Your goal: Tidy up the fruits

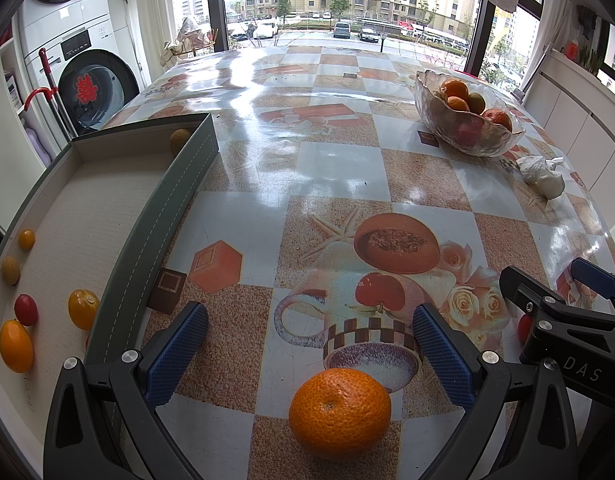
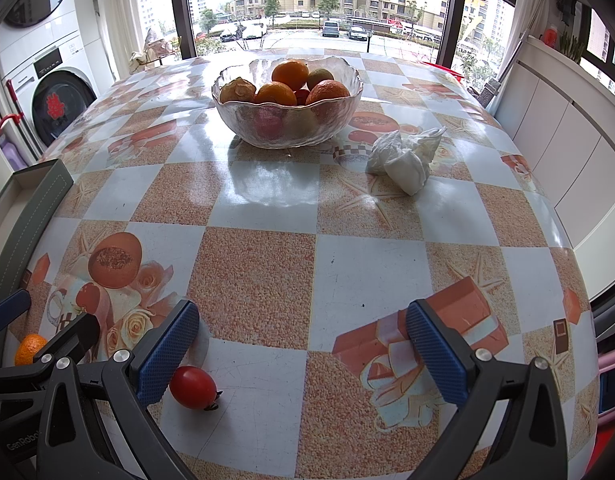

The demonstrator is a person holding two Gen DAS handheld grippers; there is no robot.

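Observation:
An orange mandarin [image 1: 339, 412] lies on the tablecloth between the fingers of my open left gripper [image 1: 307, 344], touching neither; it also shows in the right wrist view [image 2: 29, 348]. A red cherry tomato [image 2: 193, 387] lies just inside the left finger of my open right gripper [image 2: 303, 340]. A grey tray [image 1: 167, 200] at left holds several small fruits: an orange kumquat [image 1: 15, 346], a red tomato [image 1: 26, 309], a yellow fruit [image 1: 82, 309]. A glass bowl [image 2: 287, 128] of oranges stands at the far side, also in the left wrist view [image 1: 463, 136]. The right gripper [image 1: 563, 304] shows at the left view's right edge.
A crumpled white tissue [image 2: 405, 158] lies right of the bowl. The tray's corner [image 2: 43, 184] shows at the right view's left edge. A washing machine [image 1: 87, 88] stands beyond the table's left side. White cabinets [image 2: 567, 160] run along the right.

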